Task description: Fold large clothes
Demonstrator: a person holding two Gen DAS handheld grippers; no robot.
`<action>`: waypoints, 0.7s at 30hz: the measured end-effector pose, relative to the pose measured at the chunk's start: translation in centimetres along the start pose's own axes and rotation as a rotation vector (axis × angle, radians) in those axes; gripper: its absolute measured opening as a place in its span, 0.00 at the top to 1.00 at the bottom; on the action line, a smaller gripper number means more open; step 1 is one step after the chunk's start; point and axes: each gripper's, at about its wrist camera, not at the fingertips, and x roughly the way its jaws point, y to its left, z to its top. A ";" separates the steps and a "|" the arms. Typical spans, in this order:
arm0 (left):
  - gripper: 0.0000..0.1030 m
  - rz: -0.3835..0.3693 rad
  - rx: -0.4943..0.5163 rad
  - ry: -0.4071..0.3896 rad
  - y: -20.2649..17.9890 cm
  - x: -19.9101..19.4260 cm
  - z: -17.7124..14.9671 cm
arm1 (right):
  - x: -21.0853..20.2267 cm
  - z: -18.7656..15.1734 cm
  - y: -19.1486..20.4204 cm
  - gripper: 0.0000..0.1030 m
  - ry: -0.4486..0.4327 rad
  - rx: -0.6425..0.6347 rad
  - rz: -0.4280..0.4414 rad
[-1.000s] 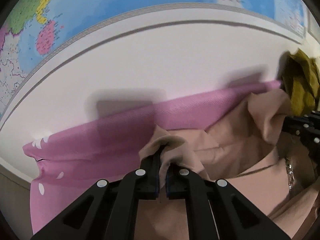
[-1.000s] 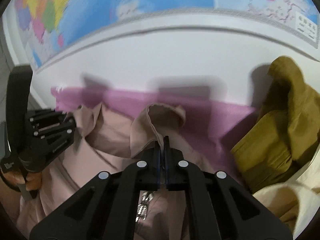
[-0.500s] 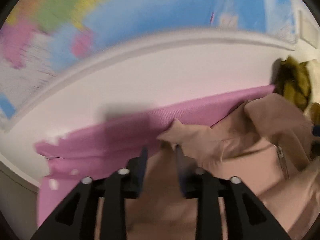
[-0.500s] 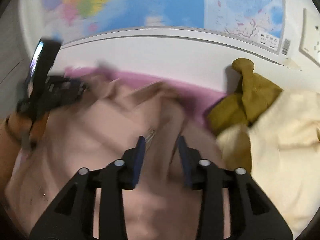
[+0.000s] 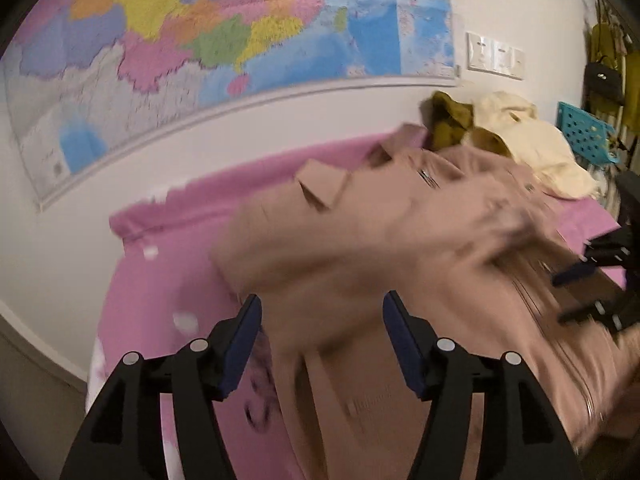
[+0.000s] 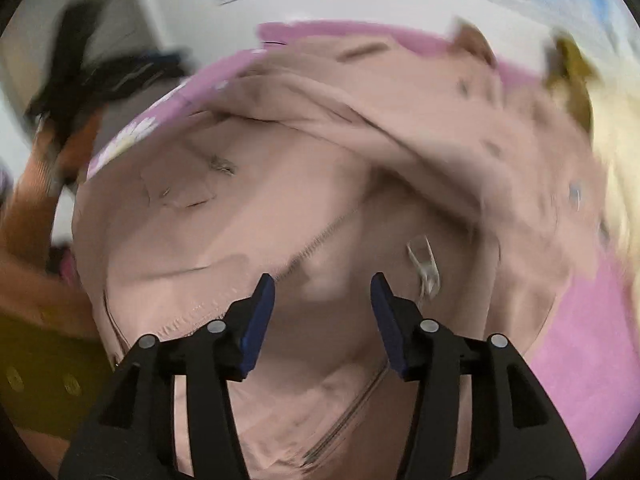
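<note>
A large beige-pink zip jacket (image 5: pixel 360 240) lies rumpled on the pink bed sheet (image 5: pixel 160 280); it also fills the right wrist view (image 6: pixel 300 200), its metal zip pull (image 6: pixel 424 264) showing. My left gripper (image 5: pixel 322 320) is open and empty above the jacket's near left part. My right gripper (image 6: pixel 322 292) is open and empty over the jacket's zip area. The right gripper shows blurred at the right edge of the left wrist view (image 5: pixel 600 272). The left gripper shows blurred at the top left of the right wrist view (image 6: pixel 92 76).
A map (image 5: pixel 220 40) hangs on the white wall behind the bed. An olive garment (image 5: pixel 452 124) and a cream garment (image 5: pixel 540 148) are piled at the far right of the bed. A teal basket (image 5: pixel 584 136) stands beyond them.
Both grippers were shut on folds of the jacket; both have opened, let go and pulled back. The jacket has dropped onto the bed.
</note>
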 end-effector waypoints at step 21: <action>0.35 -0.164 -0.215 0.116 1.8 -3.3 -9.2 | -0.3 -0.6 -1.4 0.99 -0.120 0.131 -0.017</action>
